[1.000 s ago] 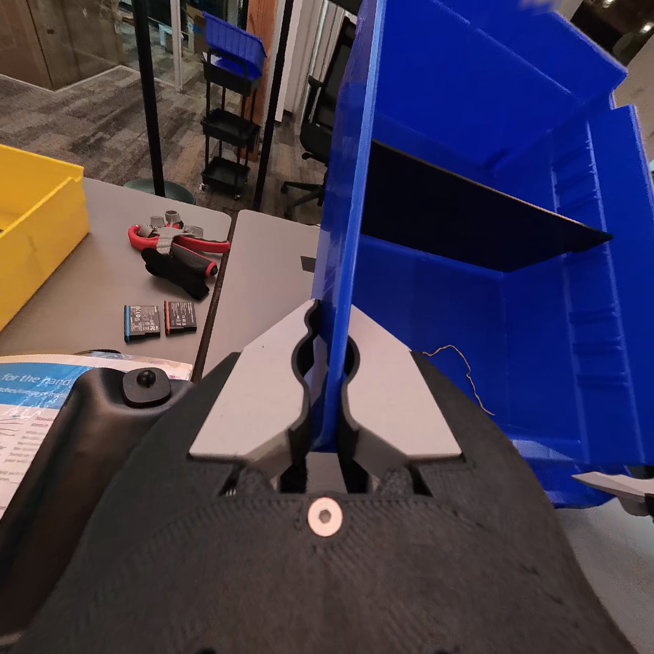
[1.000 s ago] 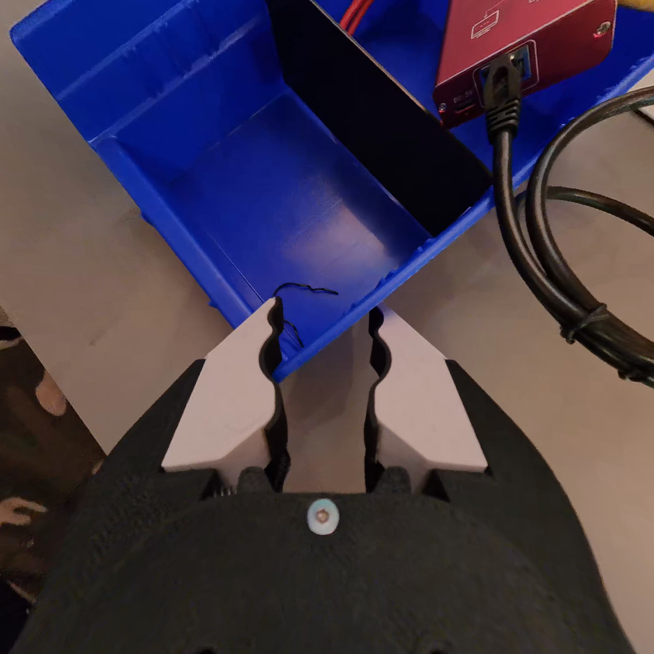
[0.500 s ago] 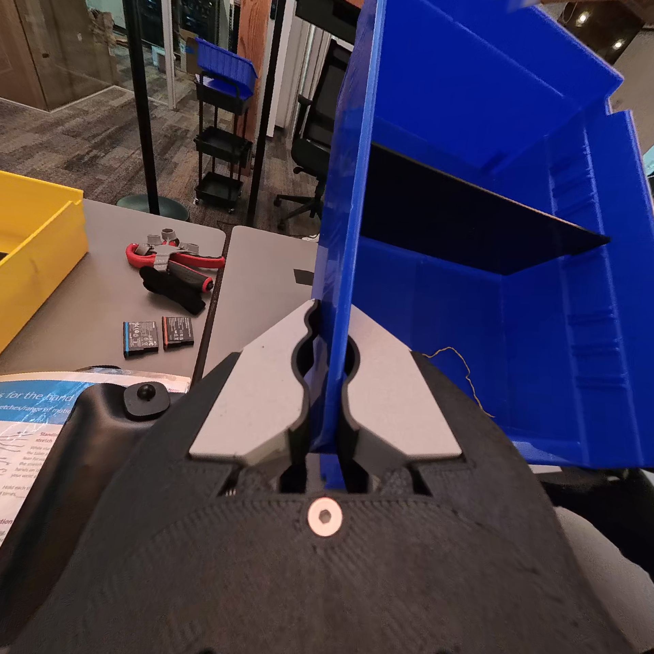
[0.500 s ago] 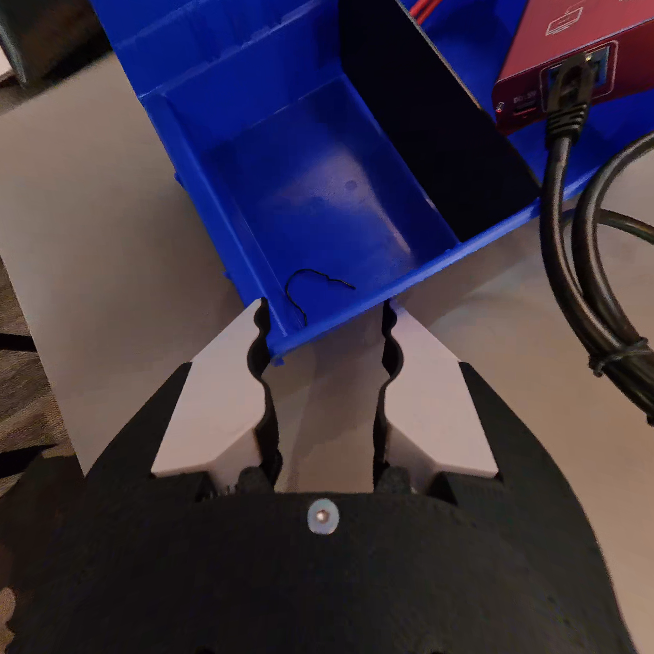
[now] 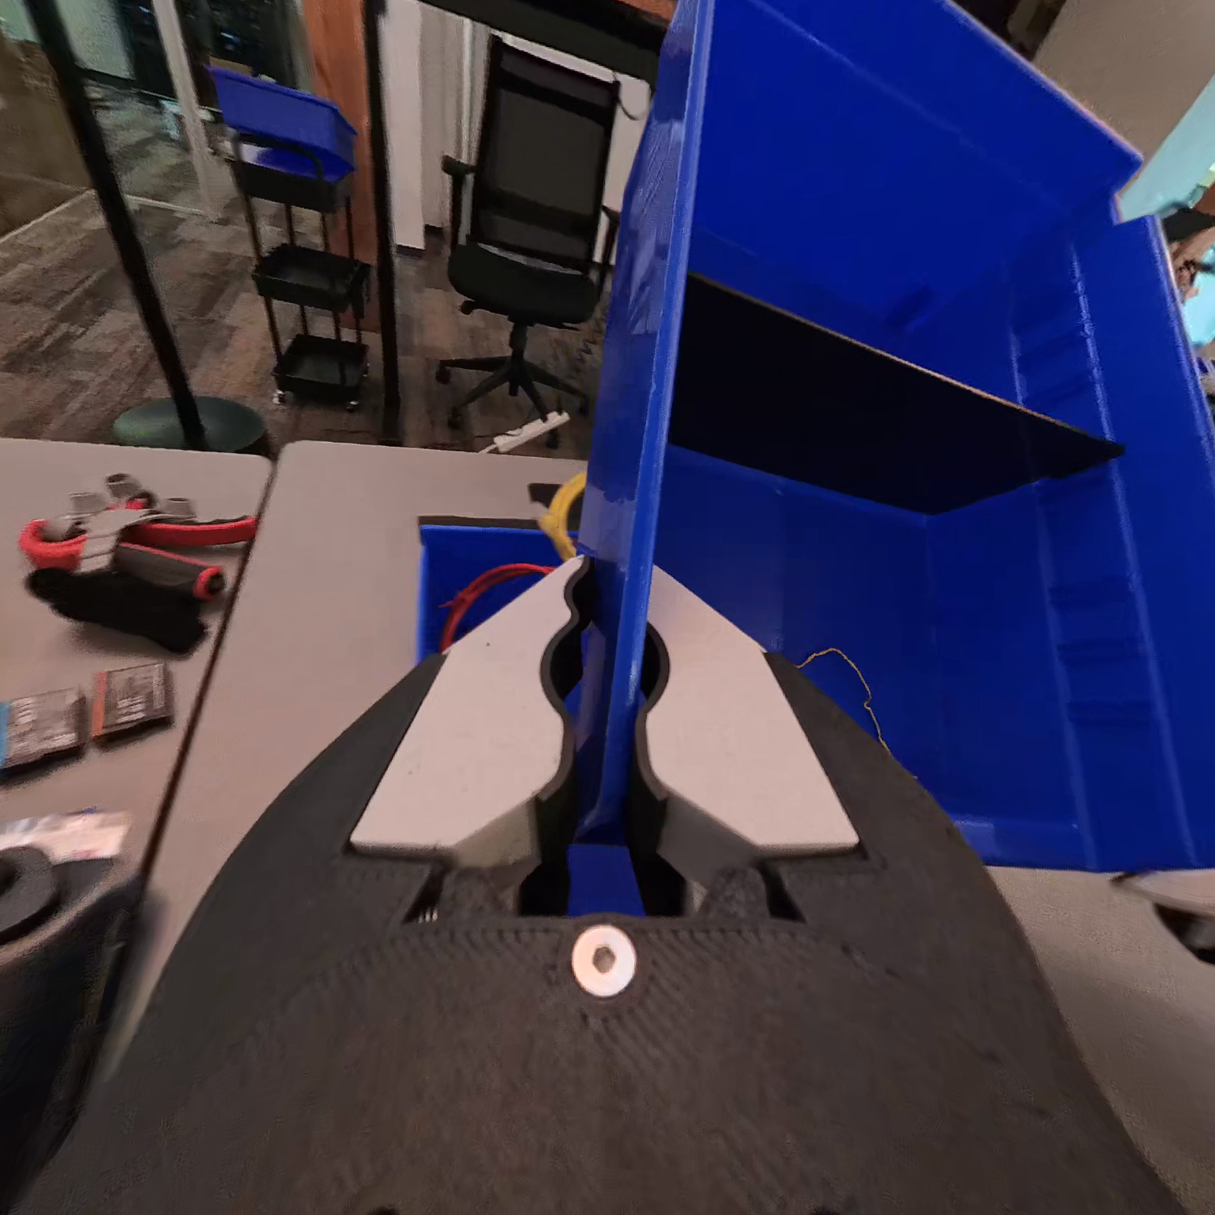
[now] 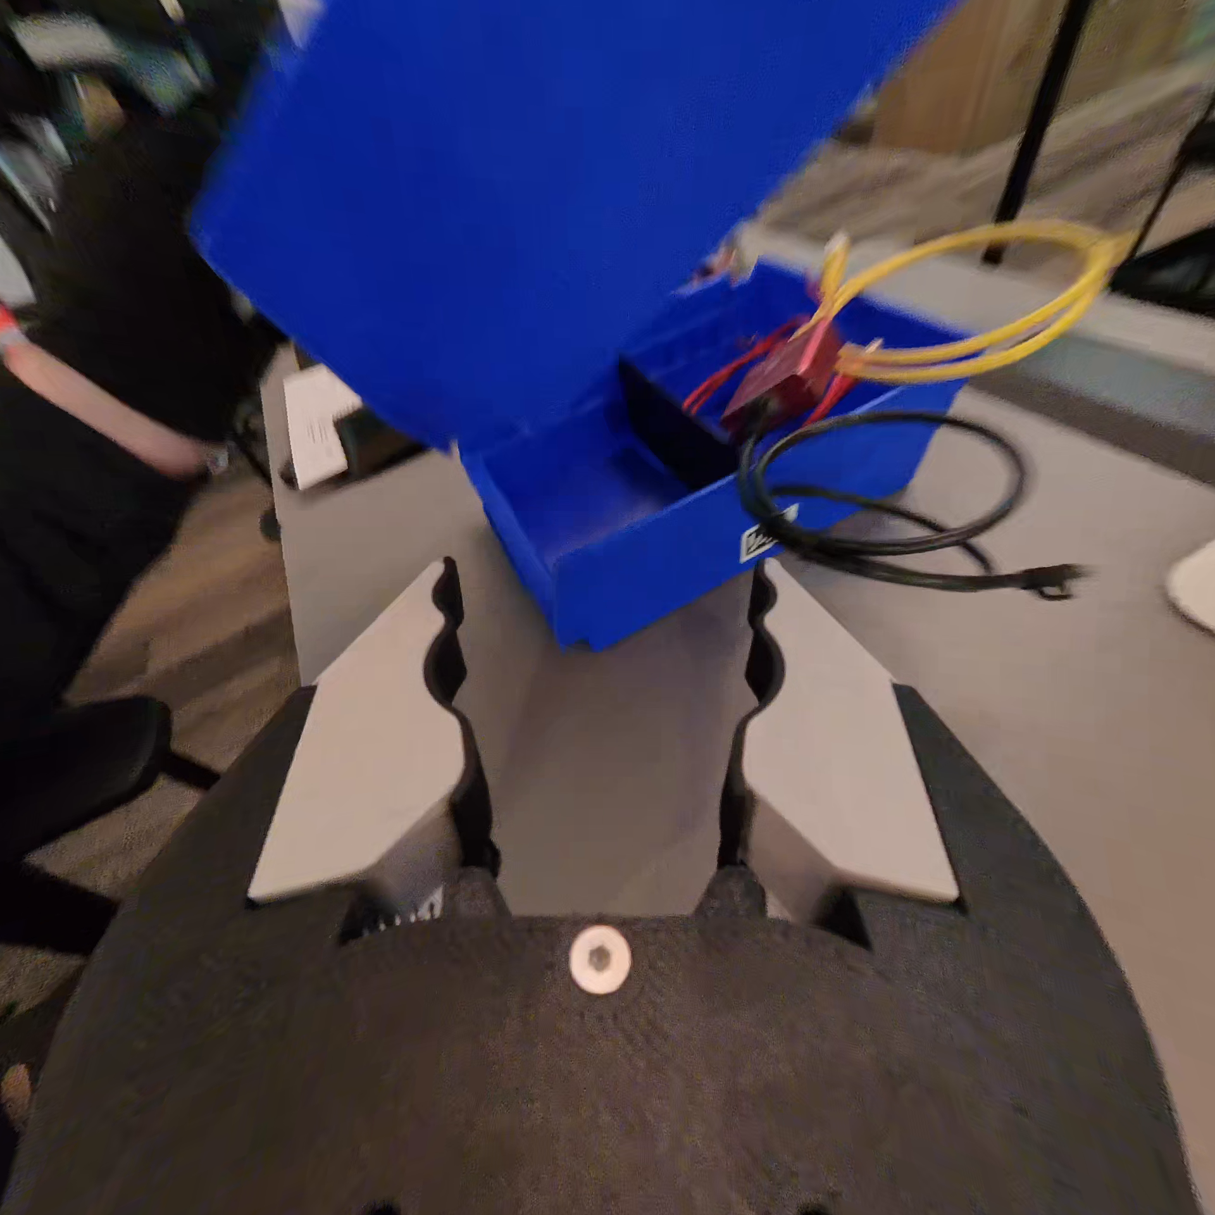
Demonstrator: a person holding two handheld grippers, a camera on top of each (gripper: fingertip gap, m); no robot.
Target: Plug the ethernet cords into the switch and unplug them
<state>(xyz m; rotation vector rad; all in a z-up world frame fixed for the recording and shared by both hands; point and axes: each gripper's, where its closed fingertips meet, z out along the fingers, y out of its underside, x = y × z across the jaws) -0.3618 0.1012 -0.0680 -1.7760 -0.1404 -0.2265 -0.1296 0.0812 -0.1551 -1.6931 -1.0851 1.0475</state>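
Note:
My left gripper (image 5: 618, 572) is shut on the side wall of an empty blue bin (image 5: 855, 592) and holds it tilted in the air. That bin fills the upper left of the right wrist view (image 6: 493, 197). Under it a second blue bin (image 6: 657, 578) stands on the table and holds the red switch (image 6: 789, 375). A yellow cord (image 6: 986, 243) loops up from the switch, and a black cord (image 6: 920, 546) hangs over the bin's front wall onto the table. My right gripper (image 6: 603, 569) is open and empty, just in front of the second bin's corner.
The held bin has a black divider (image 5: 855, 421) and a loose thread (image 5: 848, 677). A red-handled tool (image 5: 131, 546) and small dark packs (image 5: 85, 716) lie on the left table. An office chair (image 5: 532, 230) and a cart (image 5: 309, 263) stand behind. A person's arm (image 6: 98, 407) is at the left. Tip to tip, the grippers are about 25 cm apart.
My left gripper has raised the blue bin, which uncovers the second bin beneath. My right gripper has opened wider and drawn back from the bin's corner.

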